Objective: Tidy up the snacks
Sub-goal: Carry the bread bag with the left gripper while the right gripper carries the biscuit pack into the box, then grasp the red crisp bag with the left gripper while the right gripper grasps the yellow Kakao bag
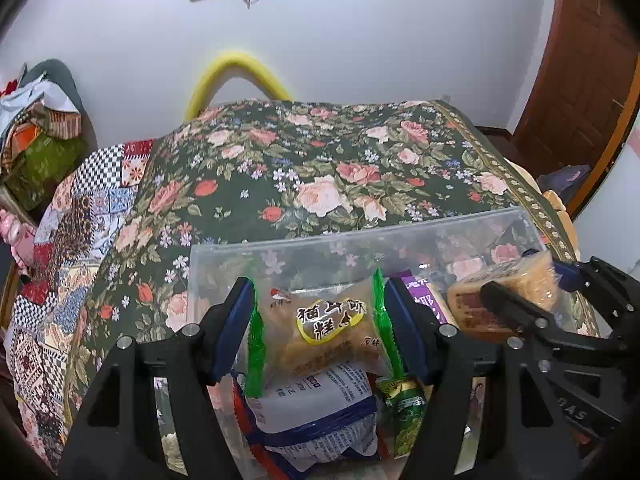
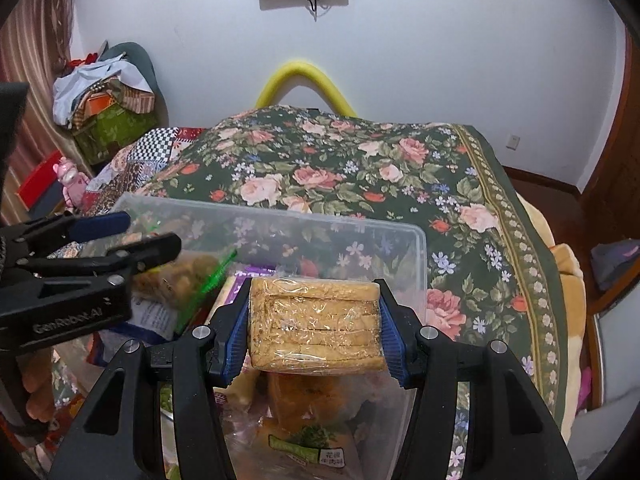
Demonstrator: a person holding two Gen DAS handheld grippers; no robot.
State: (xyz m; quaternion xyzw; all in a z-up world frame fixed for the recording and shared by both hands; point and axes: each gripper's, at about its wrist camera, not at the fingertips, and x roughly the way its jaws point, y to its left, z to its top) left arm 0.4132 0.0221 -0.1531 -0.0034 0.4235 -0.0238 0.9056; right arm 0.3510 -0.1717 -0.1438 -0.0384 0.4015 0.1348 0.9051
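A clear plastic bin (image 1: 360,236) (image 2: 280,216) stands on the flowered bedspread and holds several snack packets. Over it, my left gripper (image 1: 320,308) (image 2: 148,236) is shut on a cake packet (image 1: 324,328) with green sealed ends and a yellow label. Beside it on the right, my right gripper (image 2: 314,316) (image 1: 528,280) is shut on a clear-wrapped block of crackers (image 2: 316,320) (image 1: 508,288). Below lie a white and blue packet (image 1: 320,400), a green packet (image 1: 404,404), a purple packet (image 1: 424,296) and a green-labelled pastry packet (image 2: 304,440).
The flowered bedspread (image 1: 320,168) reaches to the far wall, with a patchwork cloth (image 1: 80,232) at its left. A yellow foam tube (image 1: 240,76) arches behind it. Piled clothes and boxes (image 2: 108,112) sit far left, a wooden door (image 1: 580,60) at the right.
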